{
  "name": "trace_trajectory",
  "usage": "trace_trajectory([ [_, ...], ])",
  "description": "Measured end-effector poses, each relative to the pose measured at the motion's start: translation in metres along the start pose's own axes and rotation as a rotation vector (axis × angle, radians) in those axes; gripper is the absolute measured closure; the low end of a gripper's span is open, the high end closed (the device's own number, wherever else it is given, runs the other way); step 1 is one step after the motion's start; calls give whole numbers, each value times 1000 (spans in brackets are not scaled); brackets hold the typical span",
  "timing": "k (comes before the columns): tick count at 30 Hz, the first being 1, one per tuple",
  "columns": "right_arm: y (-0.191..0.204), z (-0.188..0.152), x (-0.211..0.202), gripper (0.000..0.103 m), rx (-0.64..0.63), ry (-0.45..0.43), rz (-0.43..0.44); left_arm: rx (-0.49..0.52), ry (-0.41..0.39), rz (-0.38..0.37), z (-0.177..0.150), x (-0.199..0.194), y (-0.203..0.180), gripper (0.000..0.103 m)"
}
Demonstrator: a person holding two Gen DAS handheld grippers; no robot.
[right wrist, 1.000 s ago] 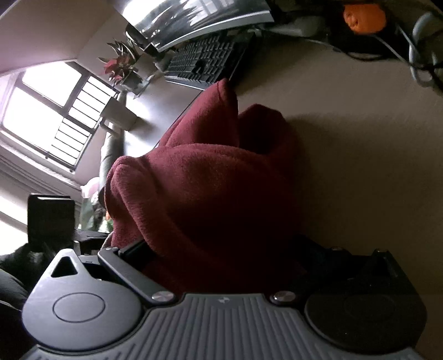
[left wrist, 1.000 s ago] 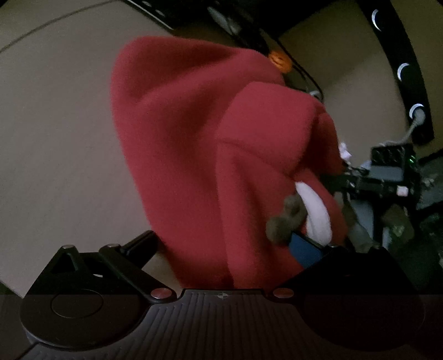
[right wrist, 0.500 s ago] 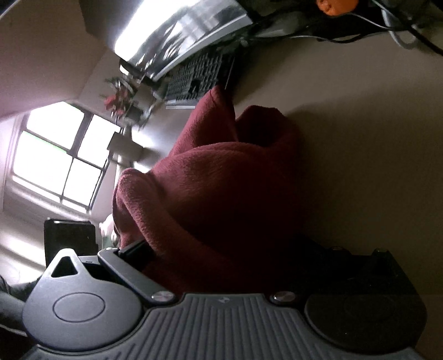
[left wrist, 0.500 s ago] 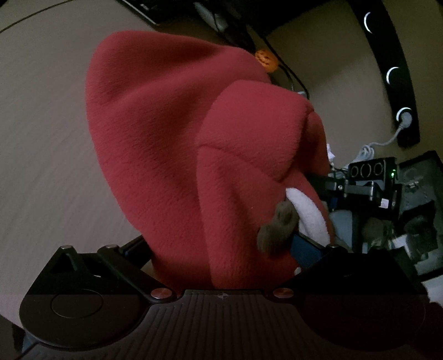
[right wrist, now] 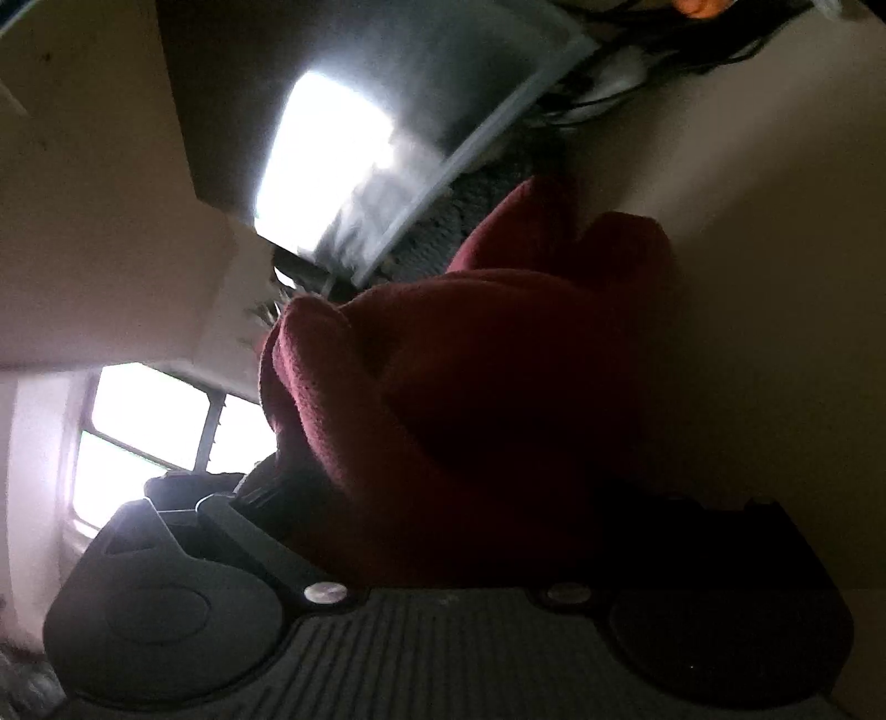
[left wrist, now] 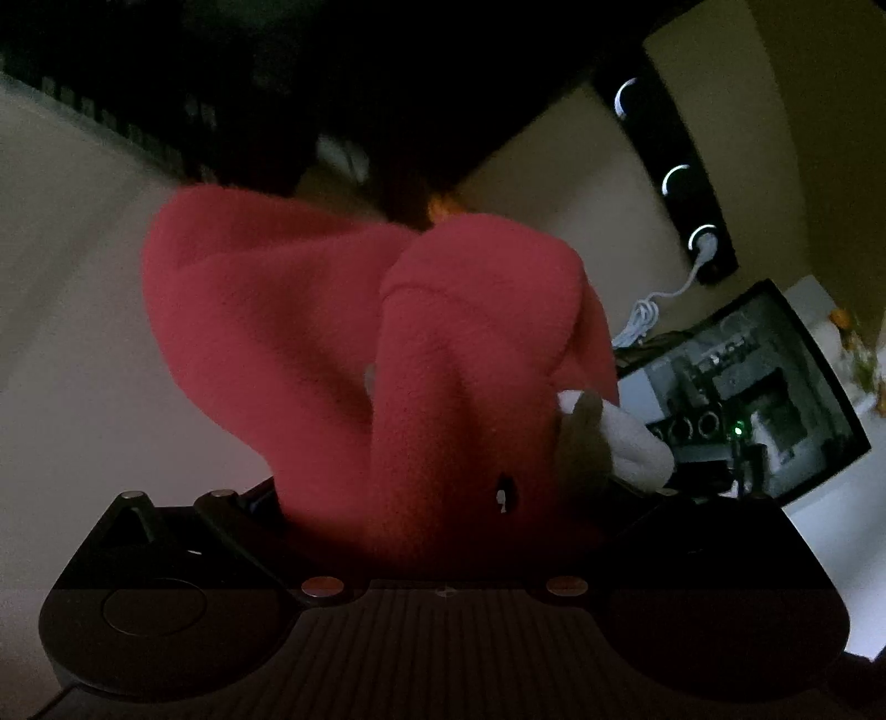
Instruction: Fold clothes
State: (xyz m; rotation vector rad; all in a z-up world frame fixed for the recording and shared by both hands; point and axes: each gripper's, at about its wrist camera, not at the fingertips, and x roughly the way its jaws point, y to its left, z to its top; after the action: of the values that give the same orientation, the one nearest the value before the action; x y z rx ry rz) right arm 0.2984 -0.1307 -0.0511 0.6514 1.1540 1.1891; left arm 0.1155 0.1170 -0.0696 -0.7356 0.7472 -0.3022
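Note:
A red fleece garment (left wrist: pixel 343 343) fills the middle of the left wrist view, bunched and hanging from my left gripper (left wrist: pixel 443 515), which is shut on it. A white trim piece (left wrist: pixel 631 443) and a small brown tuft (left wrist: pixel 581 426) stick out at its right. In the right wrist view the same garment (right wrist: pixel 498 387) looks dark maroon, and my right gripper (right wrist: pixel 454 531) is shut on its near edge. The fabric hides both grippers' fingertips. The garment is lifted over the beige tabletop (left wrist: pixel 72 343).
A monitor (right wrist: pixel 354 160) and a keyboard (right wrist: pixel 443 221) stand at the table's back. A black power strip (left wrist: pixel 675 183) with a white plug, a black computer case (left wrist: pixel 747 399), an orange object (right wrist: pixel 698 6) and cables lie around. A bright window (right wrist: pixel 149 426) is at left.
Both grippers have swung upward and tilted with the garment still held; the views now show more of the monitor, the wall and the computer case. The fabric folds shifted slightly.

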Motion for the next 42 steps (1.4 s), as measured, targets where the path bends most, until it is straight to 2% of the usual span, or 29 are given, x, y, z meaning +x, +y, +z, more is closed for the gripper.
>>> trace_trajectory([
  [4, 25, -1, 46, 0, 18, -123, 66, 128, -36, 35, 58, -39, 22, 0],
  [8, 46, 8, 91, 0, 28, -256, 16, 252, -86, 94, 111, -69, 44, 0],
  [11, 52, 10, 114, 0, 45, -277, -91, 247, -98, 217, 133, -85, 74, 0],
  [12, 54, 8, 116, 0, 38, -286, -112, 230, -101, 236, 136, -93, 83, 0],
  [14, 63, 1, 112, 0, -11, -316, -140, 203, -104, 221, 131, -114, 96, 0],
  [18, 83, -7, 110, 0, -152, -396, -412, 163, -105, 172, 109, -138, 114, 0],
  [19, 84, -8, 112, 0, -162, -413, -456, 155, -107, 164, 105, -141, 119, 0],
  [24, 62, 0, 126, 0, 17, -454, -364, 116, -109, 145, 115, -124, 135, 0],
  [30, 54, 18, 149, 0, 142, -433, -269, 171, -64, 115, 122, -82, 126, 0],
  [35, 68, 23, 178, 0, 43, -335, -228, 238, -121, -38, 114, -112, 104, 0],
  [38, 78, 25, 198, 0, -31, -270, -206, 237, -164, -71, 107, -140, 105, 0],
  [40, 84, 27, 211, 0, -80, -227, -190, 217, -195, -34, 104, -155, 113, 0],
  [42, 90, 28, 223, 0, -129, -183, -175, 202, -213, 34, 102, -162, 121, 0],
])
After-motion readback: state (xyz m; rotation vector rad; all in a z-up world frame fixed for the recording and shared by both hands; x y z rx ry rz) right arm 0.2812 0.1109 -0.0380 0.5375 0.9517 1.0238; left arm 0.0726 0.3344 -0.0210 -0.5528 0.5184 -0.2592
